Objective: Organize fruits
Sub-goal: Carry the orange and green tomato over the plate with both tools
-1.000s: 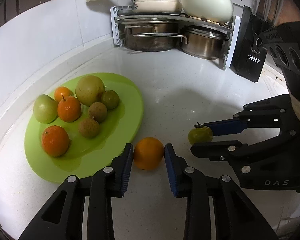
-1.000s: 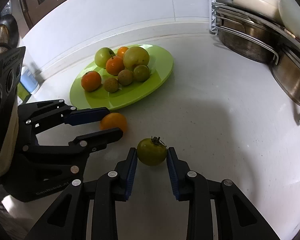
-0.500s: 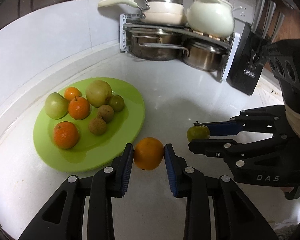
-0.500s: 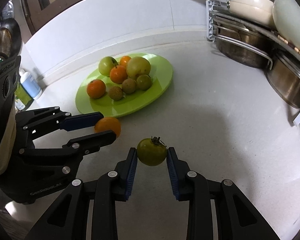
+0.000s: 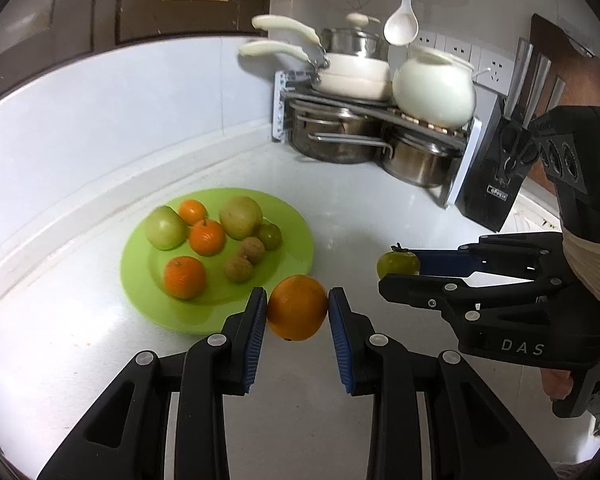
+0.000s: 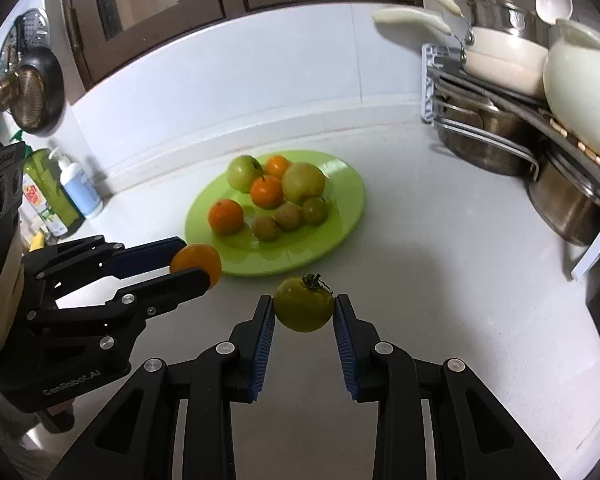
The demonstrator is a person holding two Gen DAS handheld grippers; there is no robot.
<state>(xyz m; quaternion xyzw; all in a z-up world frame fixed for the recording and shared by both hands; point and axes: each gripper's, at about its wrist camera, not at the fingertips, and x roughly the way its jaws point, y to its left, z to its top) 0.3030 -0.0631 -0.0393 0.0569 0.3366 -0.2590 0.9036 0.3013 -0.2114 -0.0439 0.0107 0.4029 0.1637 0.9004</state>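
My left gripper (image 5: 297, 309) is shut on an orange (image 5: 297, 307) and holds it above the counter, just right of the green plate (image 5: 296, 224). My right gripper (image 6: 304, 309) is shut on a green tomato (image 6: 303, 303) with a dark stem, held above the counter in front of the plate (image 6: 352, 196). The plate carries several fruits: oranges, green apples and small brown fruits. Each gripper shows in the other's view: the right one (image 5: 400, 270) with the tomato (image 5: 396, 264), the left one (image 6: 188, 264) with the orange (image 6: 198, 258).
A rack of steel pots (image 5: 340, 136) with a white pan and a white pot (image 5: 434, 88) stands in the back corner. A black knife block (image 5: 496, 184) is to its right. Soap bottles (image 6: 76, 188) stand at the far left by the wall.
Both grippers have risen from the counter with their fruits, the orange and the tomato lifted clear. The plate and rack now look farther and lower in both views.
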